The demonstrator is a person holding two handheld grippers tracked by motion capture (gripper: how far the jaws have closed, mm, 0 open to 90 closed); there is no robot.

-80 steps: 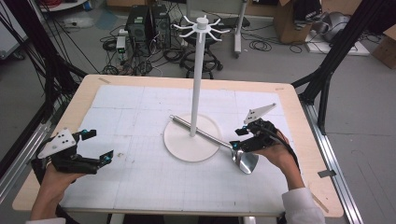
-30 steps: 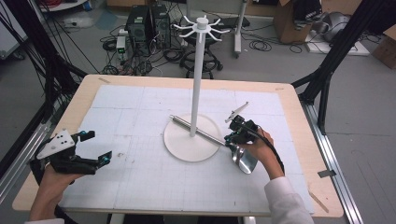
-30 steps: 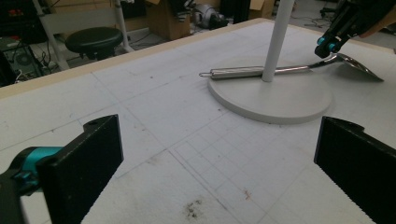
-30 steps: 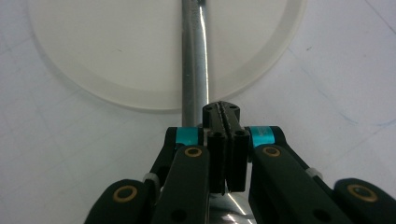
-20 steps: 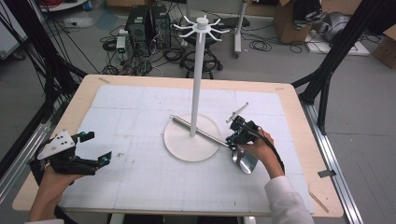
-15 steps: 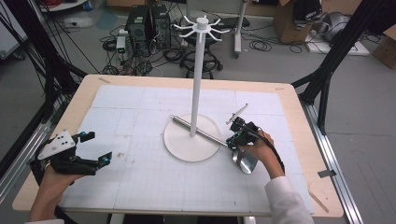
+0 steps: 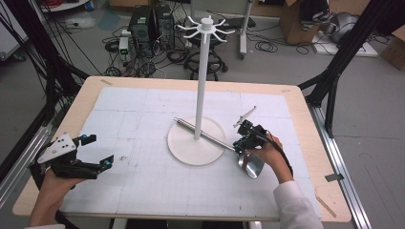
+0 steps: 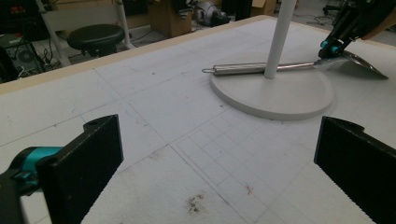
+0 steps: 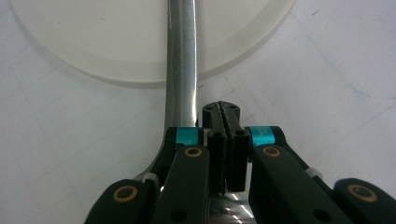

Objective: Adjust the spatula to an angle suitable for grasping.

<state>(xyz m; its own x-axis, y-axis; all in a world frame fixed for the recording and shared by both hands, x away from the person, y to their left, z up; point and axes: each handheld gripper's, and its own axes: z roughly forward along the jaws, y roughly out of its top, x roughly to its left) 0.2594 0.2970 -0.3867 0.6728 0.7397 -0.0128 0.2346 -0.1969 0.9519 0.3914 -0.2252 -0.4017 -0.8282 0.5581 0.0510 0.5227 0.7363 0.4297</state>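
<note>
Here, right gripper [image 7: 242, 139] tipped down, jaws closed beside ladle [image 7: 224, 143]

Two hand-held grippers, one wide apart, one closed

The left hand [image 7: 50, 183] grips the left gripper [image 7: 98, 151] near the table's left front corner, forearm entering from the bottom edge; its two black jaws stand wide apart, pointing level toward the middle of the table. The right hand [image 7: 266, 151], in a white sleeve, reaches in from the lower right and tilts the right gripper [image 7: 237, 146] steeply downward; in the right gripper view its pads [image 9: 219, 154] press flat together.
</note>
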